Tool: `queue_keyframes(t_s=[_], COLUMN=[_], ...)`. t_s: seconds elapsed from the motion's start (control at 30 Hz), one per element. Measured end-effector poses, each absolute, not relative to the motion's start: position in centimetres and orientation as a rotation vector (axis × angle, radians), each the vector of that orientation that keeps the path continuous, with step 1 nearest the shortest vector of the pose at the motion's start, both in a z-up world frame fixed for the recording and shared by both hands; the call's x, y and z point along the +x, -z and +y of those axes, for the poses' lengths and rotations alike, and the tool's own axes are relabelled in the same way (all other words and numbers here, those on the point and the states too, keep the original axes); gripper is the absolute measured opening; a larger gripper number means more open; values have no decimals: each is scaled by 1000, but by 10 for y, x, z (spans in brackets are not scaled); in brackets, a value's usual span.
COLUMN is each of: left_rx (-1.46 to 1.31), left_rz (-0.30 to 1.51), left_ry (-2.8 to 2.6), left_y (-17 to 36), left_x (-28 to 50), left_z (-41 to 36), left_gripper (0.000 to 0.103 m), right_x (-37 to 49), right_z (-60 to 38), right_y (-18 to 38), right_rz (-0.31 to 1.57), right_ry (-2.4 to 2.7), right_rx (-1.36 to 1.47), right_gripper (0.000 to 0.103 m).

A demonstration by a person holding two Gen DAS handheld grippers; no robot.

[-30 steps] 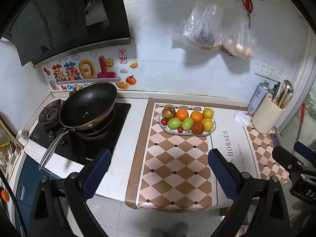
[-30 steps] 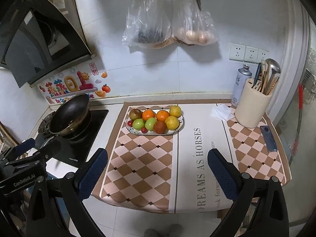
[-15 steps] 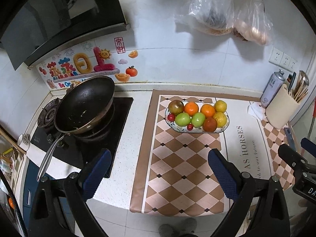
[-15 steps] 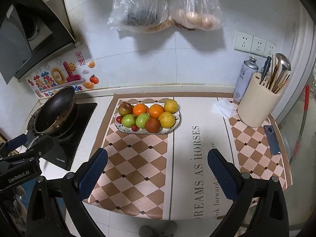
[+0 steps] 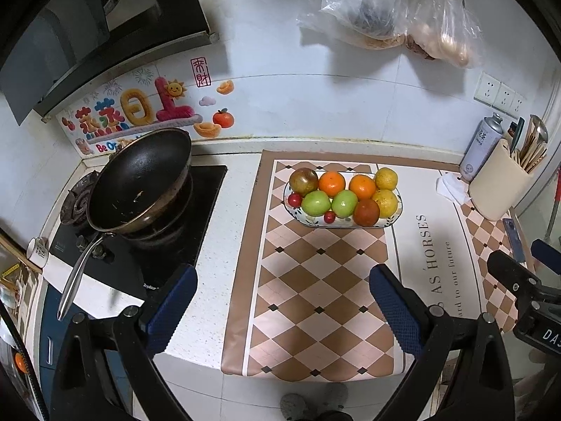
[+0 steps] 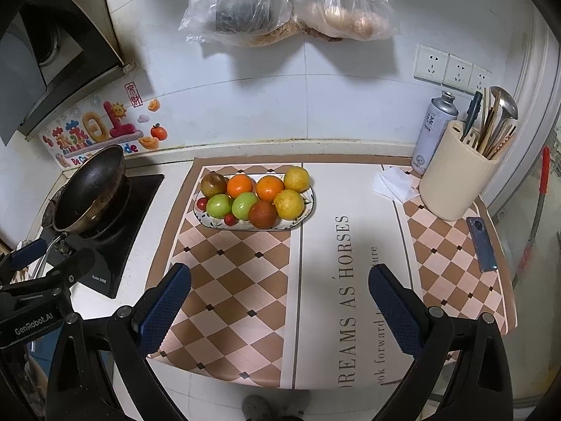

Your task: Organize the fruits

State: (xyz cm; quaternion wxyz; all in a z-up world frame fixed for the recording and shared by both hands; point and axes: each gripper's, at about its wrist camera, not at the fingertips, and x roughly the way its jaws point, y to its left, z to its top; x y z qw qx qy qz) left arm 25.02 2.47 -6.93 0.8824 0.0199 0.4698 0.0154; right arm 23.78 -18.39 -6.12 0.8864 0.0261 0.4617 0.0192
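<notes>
Both the left gripper (image 5: 280, 298) and the right gripper (image 6: 278, 294) hang above the worktop (image 5: 224, 245) with jaws spread wide, empty. The fruit plate (image 6: 301, 219) sits on a checked mat (image 6: 350, 263) printed "DREAMS AS HORSES". The left gripper's body reads "GenRobot.AI".

I hold both hand-held grippers above the worktop's front edge, side by side. The left hand-held gripper (image 5: 282, 301) has its jaws spread wide and empty; the right hand-held gripper (image 6: 279, 300) likewise.
</notes>
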Motion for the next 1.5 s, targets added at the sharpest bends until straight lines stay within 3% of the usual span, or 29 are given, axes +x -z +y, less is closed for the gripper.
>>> queue_keyframes(t_s=[1.5], left_rx=[28], left_rz=[966], left_ry=[-32], left_y=[60], left_x=[237], left_z=[19], left_gripper=[103], right_x=[225], right_z=[-184], right_y=[51], right_rz=[954], right_ry=[-52], right_rx=[46], right_gripper=[103])
